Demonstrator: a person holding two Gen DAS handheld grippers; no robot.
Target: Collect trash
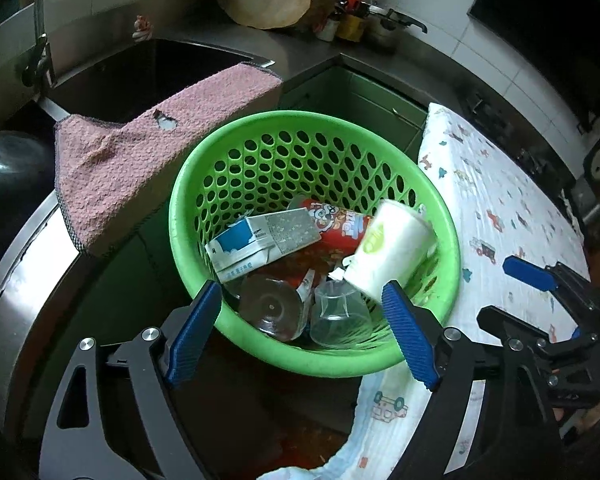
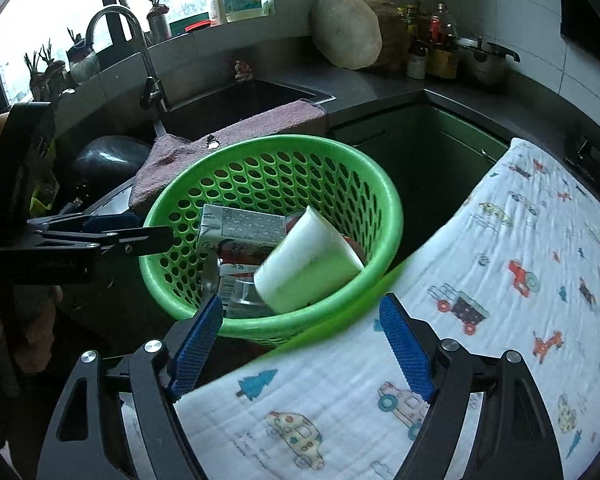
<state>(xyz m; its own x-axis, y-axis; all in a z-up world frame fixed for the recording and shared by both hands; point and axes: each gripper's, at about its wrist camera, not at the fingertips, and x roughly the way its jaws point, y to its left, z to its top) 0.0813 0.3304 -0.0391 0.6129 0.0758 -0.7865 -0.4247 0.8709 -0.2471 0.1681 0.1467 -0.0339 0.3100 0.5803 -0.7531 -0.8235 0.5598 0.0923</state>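
A round green plastic basket (image 1: 316, 216) with holes sits in the middle, holding the trash.

Inside it lie a white paper cup with a green logo (image 1: 388, 248), a white and blue milk carton with tiny print (image 1: 260, 240), a red can with a cartoon face (image 1: 336, 220) and two clear plastic cups (image 1: 340, 316); none of the writing can be read. The left claw (image 1: 304, 336) and right claw (image 2: 304, 344) are both wide open, holding nothing. A white cloth with little cars (image 2: 500, 280) covers the counter at right. A pink towel (image 1: 140, 160) hangs by the dark sink (image 2: 240, 104).
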